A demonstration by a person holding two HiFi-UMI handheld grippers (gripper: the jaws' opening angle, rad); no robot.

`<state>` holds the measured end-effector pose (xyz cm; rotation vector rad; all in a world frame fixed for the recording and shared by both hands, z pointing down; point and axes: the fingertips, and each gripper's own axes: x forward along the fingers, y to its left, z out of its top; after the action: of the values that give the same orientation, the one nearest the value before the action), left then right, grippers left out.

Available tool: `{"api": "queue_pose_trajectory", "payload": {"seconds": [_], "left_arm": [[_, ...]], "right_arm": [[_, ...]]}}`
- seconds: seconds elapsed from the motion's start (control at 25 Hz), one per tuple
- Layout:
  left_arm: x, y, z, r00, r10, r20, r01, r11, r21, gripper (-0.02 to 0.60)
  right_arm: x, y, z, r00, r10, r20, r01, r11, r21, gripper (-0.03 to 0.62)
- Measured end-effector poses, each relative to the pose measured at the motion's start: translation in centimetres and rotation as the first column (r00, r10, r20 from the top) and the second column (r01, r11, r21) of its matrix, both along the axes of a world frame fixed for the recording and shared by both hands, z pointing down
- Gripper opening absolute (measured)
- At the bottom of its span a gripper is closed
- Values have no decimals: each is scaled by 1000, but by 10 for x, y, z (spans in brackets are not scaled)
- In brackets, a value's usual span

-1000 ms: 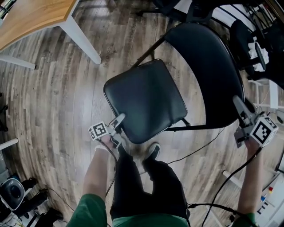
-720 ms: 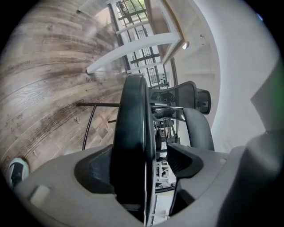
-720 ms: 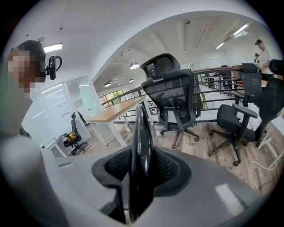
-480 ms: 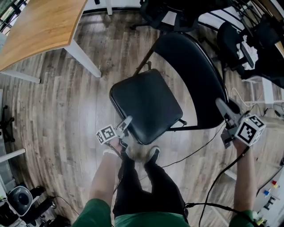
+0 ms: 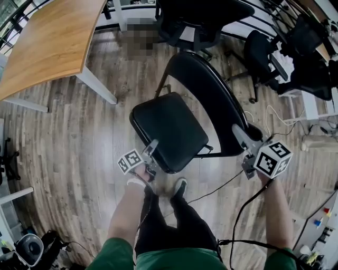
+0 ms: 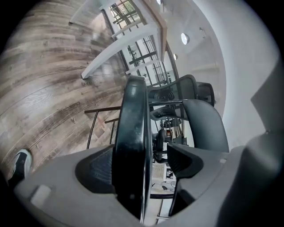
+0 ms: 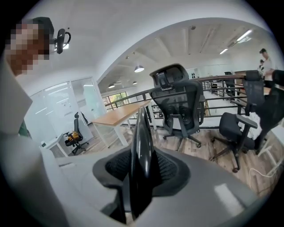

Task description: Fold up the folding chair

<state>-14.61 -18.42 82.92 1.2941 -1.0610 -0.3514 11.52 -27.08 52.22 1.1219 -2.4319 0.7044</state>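
One black folding chair (image 5: 177,124) stands on the plank floor (image 5: 68,153), centre of the head view. It has one seat (image 5: 163,134) and one backrest (image 5: 208,97), which curves toward the lower right.

Two tools:
- **Left tool** (image 5: 152,146): at the seat's lower-left edge. Jaws apart with the seat edge between them, against one pad, the other pad clear.
- **Right tool** (image 5: 238,134): at the backrest's lower-right end. Jaws have just been closing, and both pads are clamped on the backrest's thin edge.

Two marker cubes, one per tool. One wood-topped table (image 5: 47,42), upper left. At least three black office chairs (image 5: 203,18) along the top.

Wooden desk (image 5: 50,42), black office chairs (image 5: 203,15), plank floor (image 5: 63,158)
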Motion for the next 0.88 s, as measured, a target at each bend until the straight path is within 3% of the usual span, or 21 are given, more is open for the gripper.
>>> {"api": "queue_pose_trajectory", "payload": {"seconds": [0.2, 0.88], "left_arm": [[15, -11, -24, 1000, -5, 11, 5, 1000, -30, 377], [92, -72, -119, 1000, 20, 18, -20, 1000, -10, 377]], "right_arm": [[-12, 12, -12, 1000, -25, -9, 25, 1000, 19, 129], [-49, 47, -45, 994, -76, -74, 85, 989, 122, 114]]}}
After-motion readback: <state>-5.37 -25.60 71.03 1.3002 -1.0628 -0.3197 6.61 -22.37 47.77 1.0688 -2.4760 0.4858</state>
